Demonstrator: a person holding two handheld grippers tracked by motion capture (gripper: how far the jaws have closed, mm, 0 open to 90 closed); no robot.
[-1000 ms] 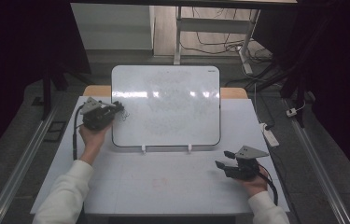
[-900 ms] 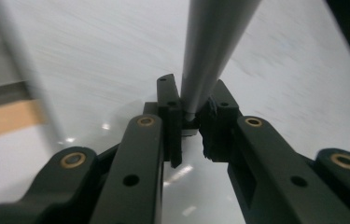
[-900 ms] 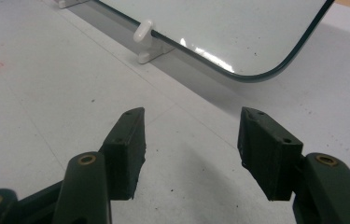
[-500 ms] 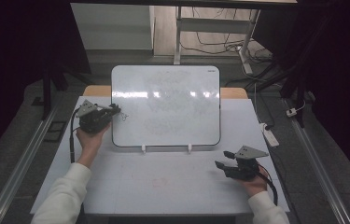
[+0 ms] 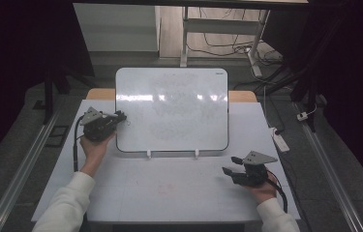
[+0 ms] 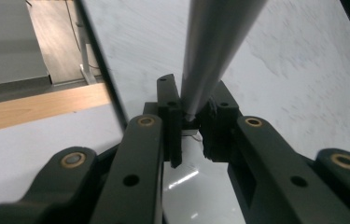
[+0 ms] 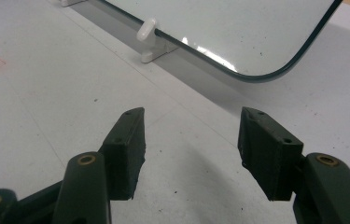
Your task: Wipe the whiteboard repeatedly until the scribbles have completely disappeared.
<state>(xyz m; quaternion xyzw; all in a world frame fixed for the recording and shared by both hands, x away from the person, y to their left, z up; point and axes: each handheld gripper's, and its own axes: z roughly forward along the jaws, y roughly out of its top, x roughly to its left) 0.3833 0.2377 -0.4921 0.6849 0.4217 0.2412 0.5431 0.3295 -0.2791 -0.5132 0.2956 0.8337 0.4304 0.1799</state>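
The pen is a smooth grey barrel, pinched at its lower end by my left claw. In the left gripper view it rises steeply up and away from the jaws, which are pressed tight against it from both sides. Its far end is out of the picture, so I cannot tell whether the tip meets the board.

The board is my landmark: a white, glossy panel with rounded corners and a thin dark edge, propped at a slant on two small white clips along its lower edge. Faint smudged marks cover its face, too pale to read. In the high view my left claw sits at the board's left edge, about halfway up, with its jaws just reaching over the rim. My left hand grips it from below, white sleeve trailing down toward the bottom of the picture.

My right claw is below the board's lower right corner, well apart from it, low over the desk. In the right gripper view its two jaws stand spread with nothing between them, pointing toward the board's rounded corner and one clip.

The desk is white, and the board stands toward its far side. A faint reddish stain marks the desk below the board's lower edge. Off the desk to the right of the board, a white power strip lies on the grey floor.
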